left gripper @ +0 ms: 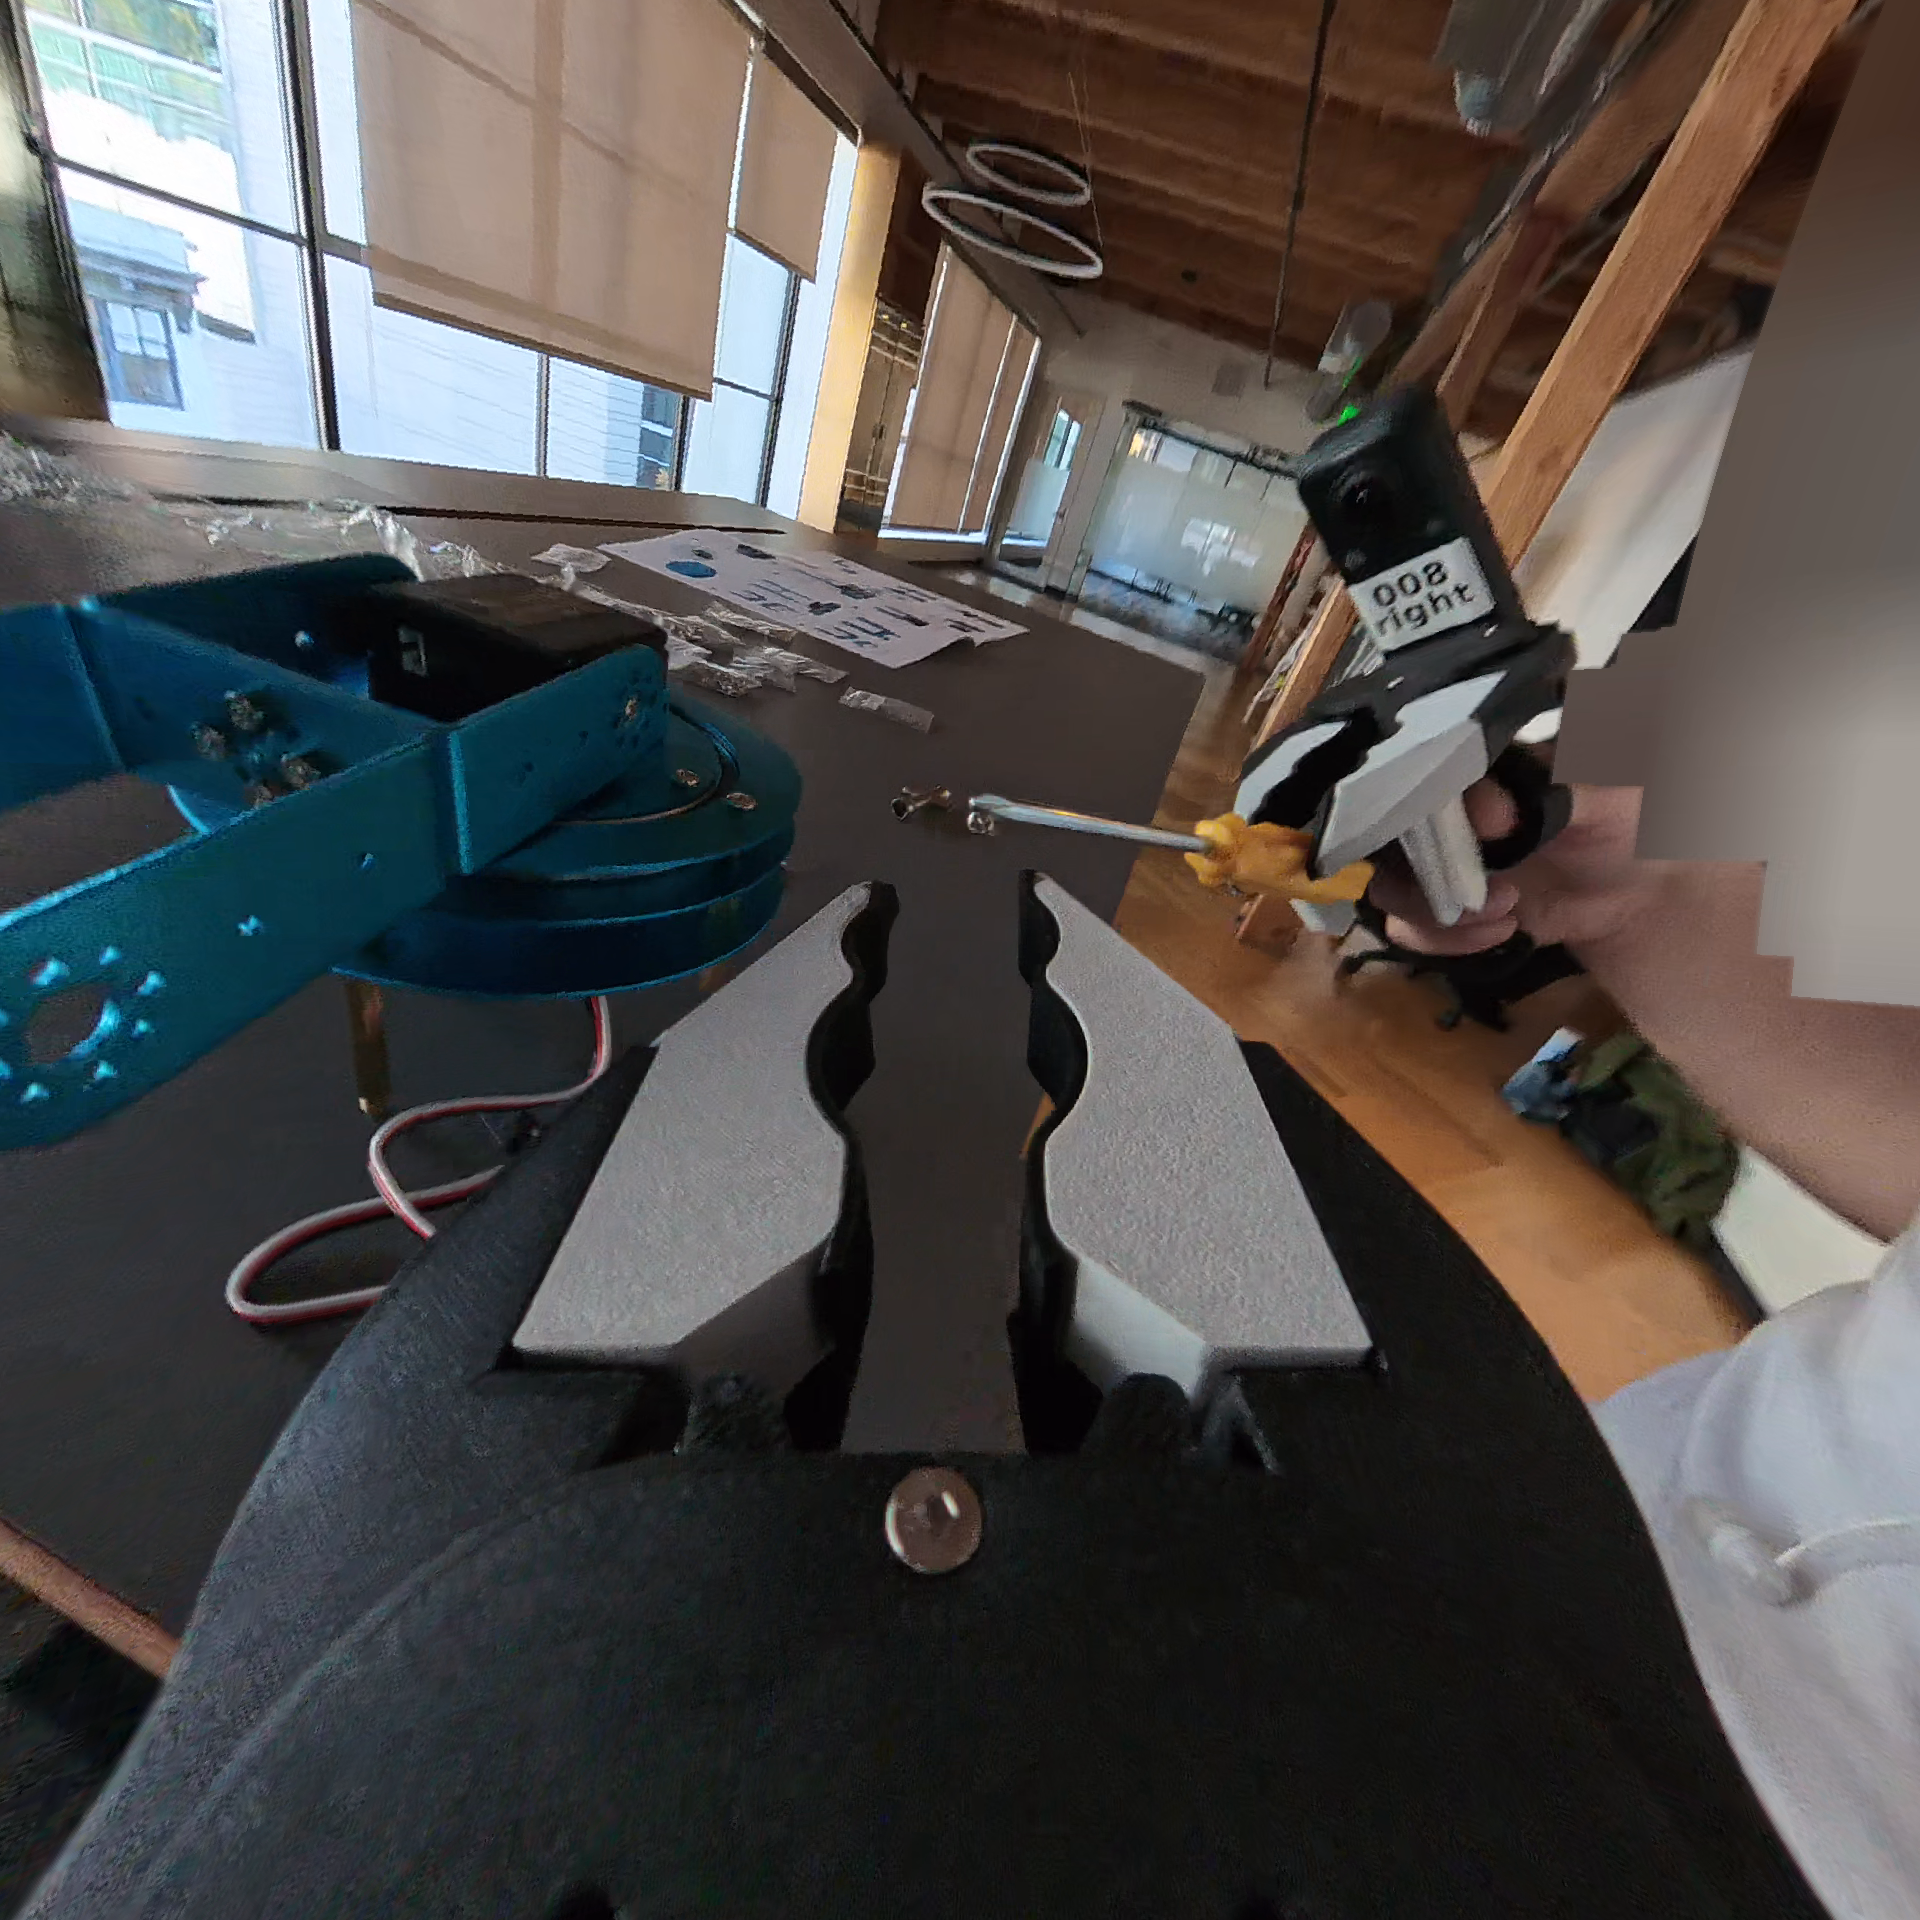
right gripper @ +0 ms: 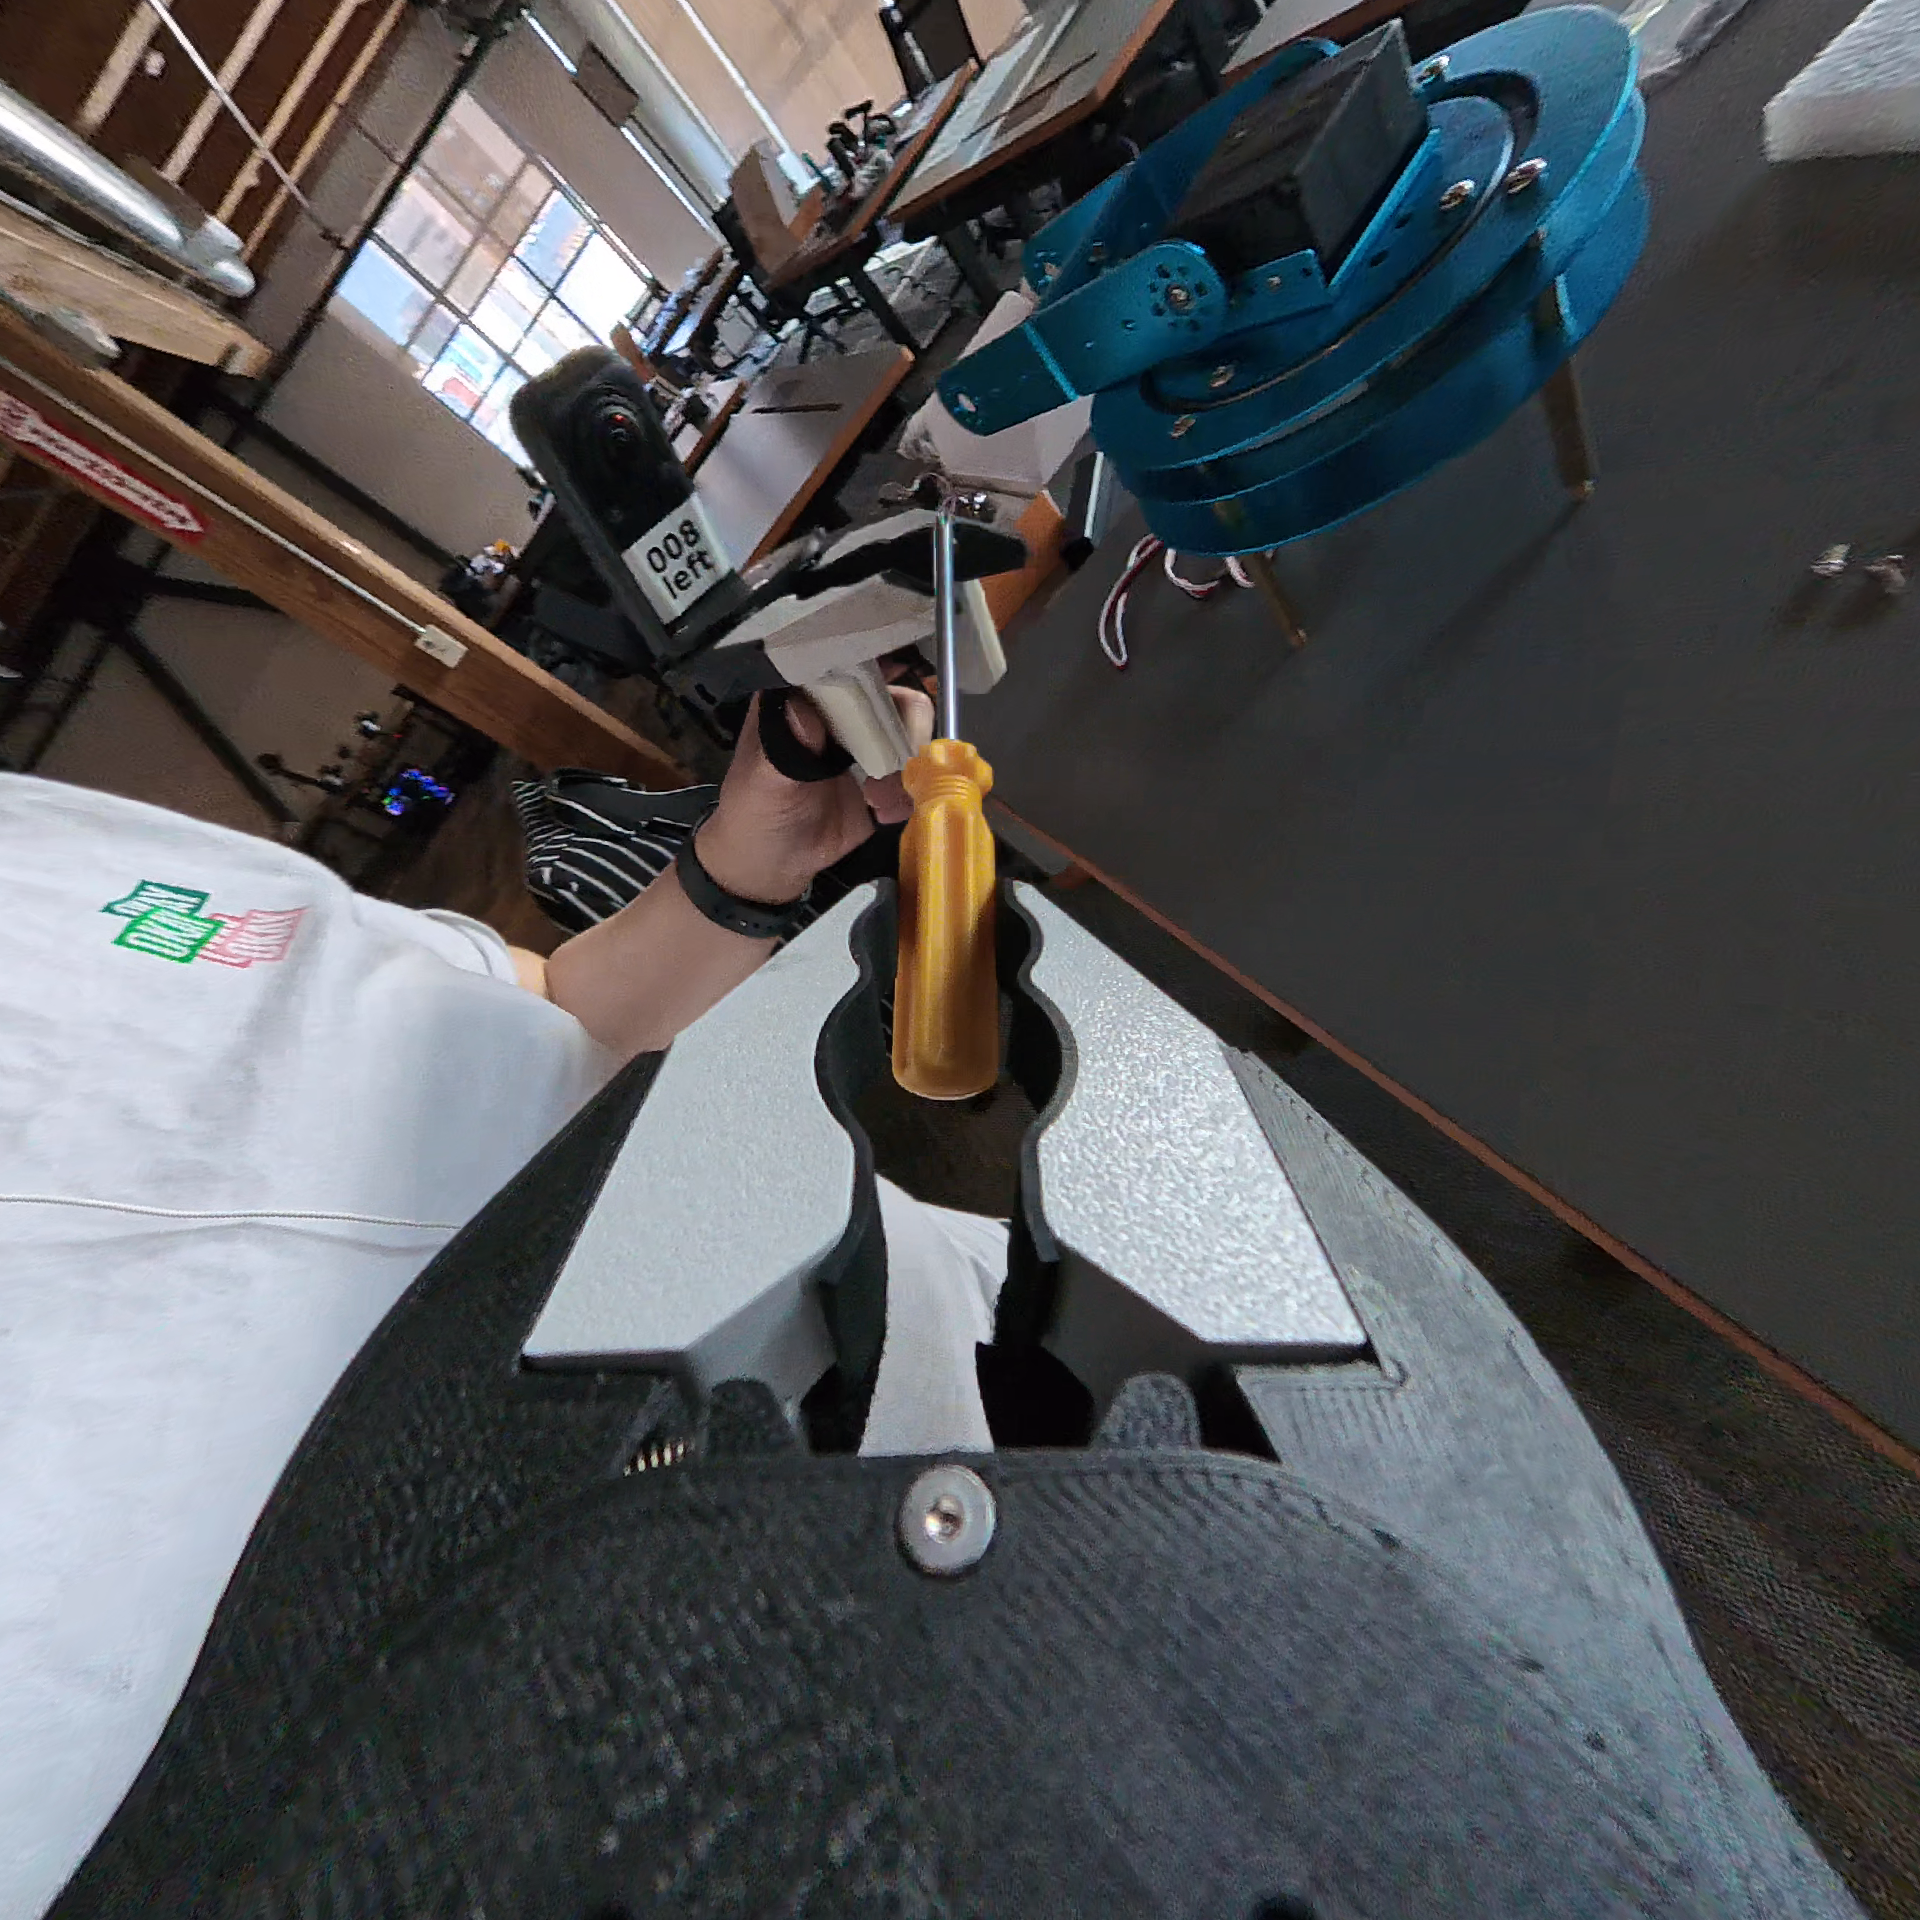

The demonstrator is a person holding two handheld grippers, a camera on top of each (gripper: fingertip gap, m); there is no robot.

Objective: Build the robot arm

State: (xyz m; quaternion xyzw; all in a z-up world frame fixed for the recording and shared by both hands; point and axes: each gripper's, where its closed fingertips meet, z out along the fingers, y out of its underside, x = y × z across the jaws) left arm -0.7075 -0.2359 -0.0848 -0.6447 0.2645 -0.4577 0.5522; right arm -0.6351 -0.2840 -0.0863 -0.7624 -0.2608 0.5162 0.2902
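Left tool (left gripper: 948, 914): released, empty, over worktop (left gripper: 1039, 717), beside blue assembly.
Right tool (right gripper: 943, 914): clenched on screwdriver (right gripper: 943, 935) handle.
Blue assembly (left gripper: 582, 831): standing on worktop.
Screwdriver: tip near small screws (left gripper: 925, 805), right of blue assembly.

White shirt, black wristband.
Grippers (left gripper: 956, 904): black textured bodies, grey fingers (left gripper: 727, 1143), a silver screw (right gripper: 945, 1522) at lower centre.

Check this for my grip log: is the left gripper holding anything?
No: the left gripper is open, with only bare dark table between its fingers; the right gripper holds the screwdriver.
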